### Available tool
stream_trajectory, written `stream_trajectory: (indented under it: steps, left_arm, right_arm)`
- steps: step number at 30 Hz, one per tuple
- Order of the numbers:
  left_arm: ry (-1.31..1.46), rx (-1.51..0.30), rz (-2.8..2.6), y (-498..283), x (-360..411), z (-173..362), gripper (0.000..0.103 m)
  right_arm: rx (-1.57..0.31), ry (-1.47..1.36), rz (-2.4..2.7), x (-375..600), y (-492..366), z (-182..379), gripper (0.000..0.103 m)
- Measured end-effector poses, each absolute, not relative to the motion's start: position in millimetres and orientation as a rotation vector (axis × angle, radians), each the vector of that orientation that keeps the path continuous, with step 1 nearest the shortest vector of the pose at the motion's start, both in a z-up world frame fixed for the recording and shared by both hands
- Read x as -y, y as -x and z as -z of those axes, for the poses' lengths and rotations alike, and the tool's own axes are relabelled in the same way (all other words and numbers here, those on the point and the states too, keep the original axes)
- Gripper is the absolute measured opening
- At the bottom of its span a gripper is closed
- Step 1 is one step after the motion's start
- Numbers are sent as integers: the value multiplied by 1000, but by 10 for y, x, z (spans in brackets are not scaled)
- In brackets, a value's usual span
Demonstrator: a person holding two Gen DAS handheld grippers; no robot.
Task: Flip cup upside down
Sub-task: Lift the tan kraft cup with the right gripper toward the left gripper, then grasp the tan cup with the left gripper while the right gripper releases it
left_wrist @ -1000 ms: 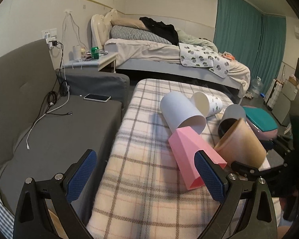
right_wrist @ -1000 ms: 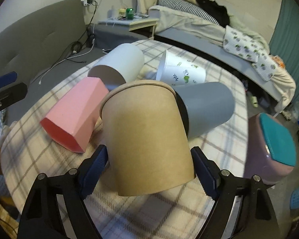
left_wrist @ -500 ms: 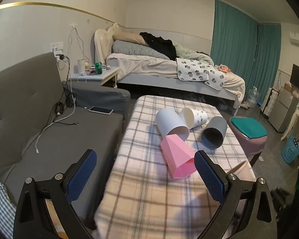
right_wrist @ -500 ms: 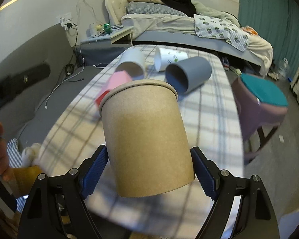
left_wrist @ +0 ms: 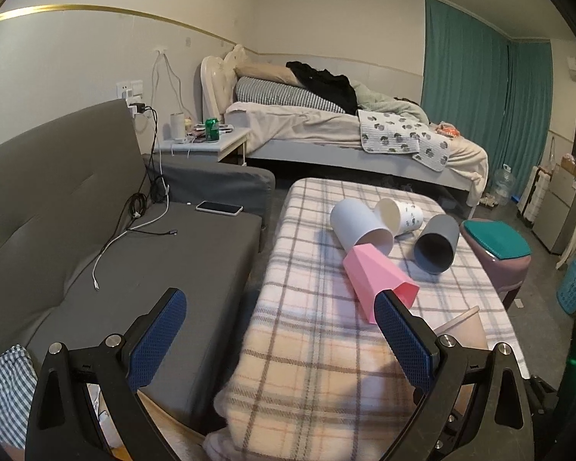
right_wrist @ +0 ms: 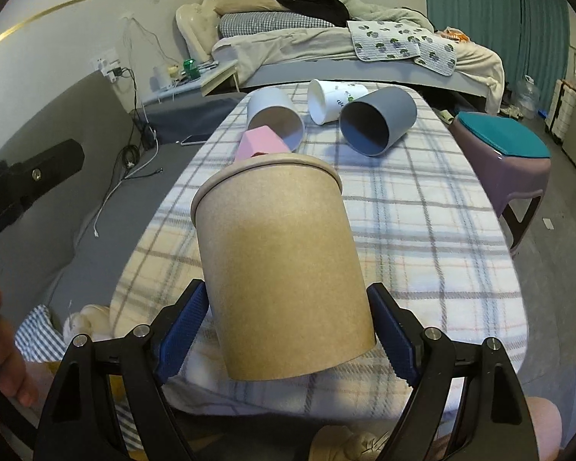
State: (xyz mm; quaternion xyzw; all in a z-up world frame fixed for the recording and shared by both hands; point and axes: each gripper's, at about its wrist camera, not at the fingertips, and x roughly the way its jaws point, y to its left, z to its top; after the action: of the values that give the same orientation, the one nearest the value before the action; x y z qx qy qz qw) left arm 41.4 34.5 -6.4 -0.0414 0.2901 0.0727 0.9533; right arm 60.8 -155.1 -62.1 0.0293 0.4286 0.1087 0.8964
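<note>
My right gripper (right_wrist: pixel 286 330) is shut on a brown paper cup (right_wrist: pixel 284 261), held above the near end of the plaid-covered table (right_wrist: pixel 422 238) with its rim pointing away from me. A sliver of that cup (left_wrist: pixel 466 328) shows in the left wrist view behind my right finger. My left gripper (left_wrist: pixel 280 342) is open and empty, above the table's near left edge. A pink cup (left_wrist: pixel 376 278), a white cup (left_wrist: pixel 361 228), a printed white cup (left_wrist: pixel 401 215) and a grey cup (left_wrist: pixel 436 244) lie on their sides at the table's far end.
A grey sofa (left_wrist: pixel 96 238) with a phone (left_wrist: pixel 219 207) and cables runs along the table's left side. A purple stool with a teal top (left_wrist: pixel 497 249) stands at the right. A bed (left_wrist: pixel 345 134) and nightstand (left_wrist: pixel 203 142) are behind.
My right gripper has lifted the brown cup off the table and pulled it back from the other cups. My left gripper has drawn back and up too.
</note>
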Motion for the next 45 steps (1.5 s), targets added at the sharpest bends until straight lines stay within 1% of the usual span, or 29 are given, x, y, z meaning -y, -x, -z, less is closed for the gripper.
stream_trajectory:
  steps: [3, 4, 5, 6, 9, 14, 19, 24, 30, 33, 36, 39, 45]
  left_arm:
    - [68, -598, -152, -450, -333, 107, 101]
    - [66, -599, -153, -452, -331, 115, 101]
    - [64, -600, -157, -457, -329, 113, 101]
    - [64, -600, -161, -461, -333, 102, 101]
    - [75, -589, -175, -468, -330, 49, 101]
    - [61, -580, -172, -447, -231, -34, 101]
    - [45, -600, -147, -414, -9, -66, 101]
    - [39, -637, -103, -366, 334, 30, 101]
    - [60, -676, -64, -349, 804, 148, 101]
    - [114, -715, -51, -363, 978, 258, 101]
    - [166, -758, -68, -374, 1053, 397, 101]
    - [160, -783, -106, -394, 1111, 555, 101]
    - [213, -830, -123, -466, 1037, 834, 101]
  right_arm:
    - [-860, -82, -246, 1579, -606, 649, 86]
    - [-853, -79, -243, 1583, -603, 651, 89]
    - [-848, -68, -237, 1589, -603, 655, 96]
    - [-835, -54, -229, 1595, -590, 646, 98]
    - [-802, -39, -238, 1632, -527, 580, 98]
    - [-696, -22, -289, 1730, -313, 300, 98]
    - [-592, 15, -258, 1979, -145, 32, 98]
    - [-510, 48, -160, 2339, -29, -126, 98]
    - [-539, -2, -66, 2772, -72, -124, 98]
    - [-525, -25, -32, 3024, 20, -129, 98]
    - [-531, -67, -15, 3203, 37, -140, 98]
    - [-541, -136, -12, 3332, 13, -128, 98]
    - [-569, -158, -44, 3295, -40, -44, 98]
